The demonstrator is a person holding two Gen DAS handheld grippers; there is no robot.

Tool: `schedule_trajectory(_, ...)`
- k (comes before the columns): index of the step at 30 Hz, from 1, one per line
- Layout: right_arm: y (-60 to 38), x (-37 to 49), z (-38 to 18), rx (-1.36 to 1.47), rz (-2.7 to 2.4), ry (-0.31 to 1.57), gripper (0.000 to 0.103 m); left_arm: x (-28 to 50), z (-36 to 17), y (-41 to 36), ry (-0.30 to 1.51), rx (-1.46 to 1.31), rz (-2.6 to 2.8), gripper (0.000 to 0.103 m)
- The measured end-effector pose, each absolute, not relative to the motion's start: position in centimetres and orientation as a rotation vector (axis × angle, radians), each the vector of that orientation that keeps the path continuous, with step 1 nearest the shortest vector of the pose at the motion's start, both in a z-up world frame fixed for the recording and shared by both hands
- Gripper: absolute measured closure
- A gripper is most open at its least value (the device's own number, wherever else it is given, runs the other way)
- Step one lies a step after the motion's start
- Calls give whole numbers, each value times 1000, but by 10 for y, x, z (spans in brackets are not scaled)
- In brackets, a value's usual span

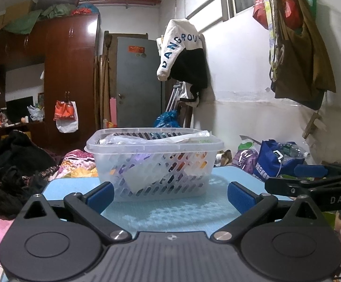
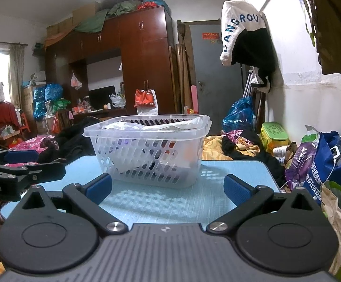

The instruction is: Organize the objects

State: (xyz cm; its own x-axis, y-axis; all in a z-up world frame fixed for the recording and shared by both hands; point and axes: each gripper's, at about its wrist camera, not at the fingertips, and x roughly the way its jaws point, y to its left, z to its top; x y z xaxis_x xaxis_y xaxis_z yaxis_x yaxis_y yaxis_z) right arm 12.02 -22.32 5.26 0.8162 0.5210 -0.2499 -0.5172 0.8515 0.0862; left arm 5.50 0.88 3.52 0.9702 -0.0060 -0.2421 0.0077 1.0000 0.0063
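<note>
Both claws hung low over the near edge of the blue table (image 1: 177, 213), side by side and level with it, each spread wide with nothing between its blue pads. The left claw (image 1: 170, 193) faced the clear perforated basket (image 1: 155, 162) almost head on; the right claw (image 2: 168, 189) saw the same basket (image 2: 146, 150) a little to its left. The basket stood upright on the table, near the middle and apart from both claws, already heaped with wrappers and small packets up to its rim. The risks seemed to lie in that basket being light and full. A one-sided pinch on the thin rim would probably tip it and spill the loose plastic lying on top, and a forward push could slide it across the smooth mat toward the far edge, beyond which lay only a bed (image 2: 219, 148) strewn with clothes. The two claws were also close enough that a careless inward move might knock one against the other. What exactly filled the basket could not be made out through its walls.
</note>
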Motion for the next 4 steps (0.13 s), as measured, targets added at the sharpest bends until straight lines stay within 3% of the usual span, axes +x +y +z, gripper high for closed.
schedule_trajectory(4, -223, 121, 52, 18, 550, 271, 0, 53, 36, 9, 228, 0, -5, 0)
